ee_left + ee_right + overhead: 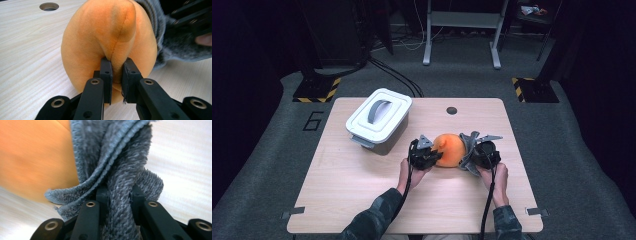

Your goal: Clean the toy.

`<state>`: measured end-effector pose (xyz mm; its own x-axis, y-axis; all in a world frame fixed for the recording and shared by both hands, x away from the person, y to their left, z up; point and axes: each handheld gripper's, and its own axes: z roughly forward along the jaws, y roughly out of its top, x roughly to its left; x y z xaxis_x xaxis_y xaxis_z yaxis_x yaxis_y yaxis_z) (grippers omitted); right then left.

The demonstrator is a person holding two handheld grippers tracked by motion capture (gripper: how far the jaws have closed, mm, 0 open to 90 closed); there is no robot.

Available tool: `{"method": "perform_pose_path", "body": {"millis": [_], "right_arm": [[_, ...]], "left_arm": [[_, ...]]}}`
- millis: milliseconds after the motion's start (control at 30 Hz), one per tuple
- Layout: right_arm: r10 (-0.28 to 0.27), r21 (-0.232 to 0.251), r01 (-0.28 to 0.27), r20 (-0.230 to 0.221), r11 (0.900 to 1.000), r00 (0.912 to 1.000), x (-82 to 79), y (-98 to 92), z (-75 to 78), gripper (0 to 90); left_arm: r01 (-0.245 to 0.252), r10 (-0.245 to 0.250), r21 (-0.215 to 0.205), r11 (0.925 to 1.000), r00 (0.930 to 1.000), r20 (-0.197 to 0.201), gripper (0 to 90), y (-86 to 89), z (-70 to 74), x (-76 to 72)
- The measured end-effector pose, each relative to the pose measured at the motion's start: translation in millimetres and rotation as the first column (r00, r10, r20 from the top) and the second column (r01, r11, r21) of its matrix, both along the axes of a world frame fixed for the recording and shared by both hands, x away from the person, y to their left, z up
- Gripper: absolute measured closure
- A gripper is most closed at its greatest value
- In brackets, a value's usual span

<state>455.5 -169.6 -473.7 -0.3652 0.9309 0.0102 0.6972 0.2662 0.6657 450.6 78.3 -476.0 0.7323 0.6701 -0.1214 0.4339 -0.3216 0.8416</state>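
Note:
An orange plush toy (450,149) sits on the wooden table (362,195) between both hands. My left gripper (432,152) is shut on a fold of the plush (110,37) at its near side, the pads pinching the fabric along a seam. A grey fuzzy cloth (468,145) wraps the plush's right side. My right gripper (472,155) is shut on a bunched fold of that grey cloth (120,170), with the orange plush (32,157) just left of it in the right gripper view. In the left gripper view the grey cloth (172,47) and the other gripper show at right.
A white lidded box (378,119) with a grey handle stands at the table's back left. A round hole (452,110) sits in the tabletop at the back centre. Beyond the table are cables and a metal stand's legs (462,35) on the floor.

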Motion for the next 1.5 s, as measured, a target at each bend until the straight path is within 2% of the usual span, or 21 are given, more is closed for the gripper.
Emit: {"method": "perform_pose_path", "body": {"millis": [133, 233, 333, 433, 600, 700, 833, 933, 1000, 1033, 1233, 1267, 1300, 1400, 1467, 1500], "right_arm": [[-0.014, 0.007, 0.014, -0.068, 1.000, 0.9976, 5.6, -5.3, -12.7, 75.3], [-0.008, 0.020, 0.010, -0.074, 1.000, 0.9972, 5.0, -10.7, -12.2, 75.2], [-0.015, 0.007, 0.016, -0.031, 1.000, 0.9994, -0.1, -13.9, 1.1, 75.2], [-0.008, 0.014, 0.008, 0.024, 1.000, 0.9997, -7.6, -10.2, 22.8, 75.2], [0.060, 0.005, -0.061, 0.117, 0.998, 0.9914, -16.0, 11.7, 53.3, 75.2], [0.096, -0.009, -0.095, 0.129, 0.995, 0.9871, -15.4, 26.2, 59.2, 75.2], [0.107, -0.010, -0.106, 0.101, 0.994, 0.9892, -9.6, 34.5, 53.6, 75.3], [0.100, -0.010, -0.100, 0.089, 0.995, 0.9910, -6.4, 32.8, 47.9, 75.6], [0.101, -0.017, -0.100, 0.097, 0.995, 0.9901, -5.1, 31.5, 43.8, 75.7], [0.091, -0.018, -0.090, 0.085, 0.996, 0.9922, -5.6, 31.2, 43.0, 75.7], [0.080, -0.022, -0.078, 0.088, 0.997, 0.9930, -5.1, 26.6, 38.2, 75.9], [0.064, -0.016, -0.063, 0.088, 0.998, 0.9941, -5.2, 26.9, 37.4, 75.9], [0.073, -0.019, -0.072, 0.087, 0.997, 0.9936, -4.6, 25.3, 37.3, 75.9], [0.069, -0.013, -0.068, 0.083, 0.998, 0.9941, -4.1, 23.2, 36.7, 75.9], [0.066, -0.013, -0.066, 0.081, 0.998, 0.9945, -4.0, 22.1, 36.1, 75.9], [0.065, -0.012, -0.064, 0.079, 0.998, 0.9947, -3.9, 21.4, 35.7, 75.9]], "left_arm": [[-0.002, 0.002, 0.003, 1.0000, 1.0000, 0.002, 80.4, 0.3, 0.2, -0.4], [-0.001, 0.001, -0.003, 1.0000, 1.0000, 0.001, 80.3, 0.7, -0.1, -0.3], [-0.002, 0.002, -0.008, 1.0000, 1.0000, 0.002, 80.2, 1.5, -0.7, 0.2], [0.005, -0.005, -0.004, 1.0000, 1.0000, 0.001, 80.0, 1.7, -0.2, 0.0], [0.005, -0.005, -0.009, 0.9999, 1.0000, 0.002, 79.8, 2.0, -0.7, 0.0], [0.004, -0.004, -0.014, 0.9999, 1.0000, 0.000, 79.7, 2.6, -1.1, -0.2], [0.002, -0.002, -0.019, 0.9998, 1.0000, 0.000, 79.3, 3.3, -1.9, -0.1], [0.015, -0.015, -0.017, 0.9997, 0.9999, 0.002, 78.6, 2.6, -1.4, -0.2], [0.016, -0.016, -0.019, 0.9997, 0.9999, 0.007, 77.4, 1.2, -1.4, -0.7], [0.017, -0.017, -0.021, 0.9996, 0.9998, 0.009, 75.8, 0.8, -1.3, -0.7], [0.018, -0.017, -0.048, 0.9987, 0.9997, 0.019, 57.2, 2.2, 1.0, -0.9], [0.012, -0.010, -0.051, 0.9986, 0.9997, 0.021, 53.6, 2.8, 1.3, -1.1], [0.013, -0.012, -0.045, 0.9989, 0.9996, 0.025, 50.5, 4.8, 1.8, -0.6], [-0.011, 0.011, -0.070, 0.9975, 0.9999, 0.000, 43.4, 9.4, -0.3, -0.4], [-0.014, 0.013, -0.073, 0.9972, 0.9999, -0.005, 41.1, 14.6, -2.5, 0.9], [-0.024, 0.022, -0.085, 0.9961, 0.9996, -0.019, 40.2, 15.6, -4.1, 0.3]]}}
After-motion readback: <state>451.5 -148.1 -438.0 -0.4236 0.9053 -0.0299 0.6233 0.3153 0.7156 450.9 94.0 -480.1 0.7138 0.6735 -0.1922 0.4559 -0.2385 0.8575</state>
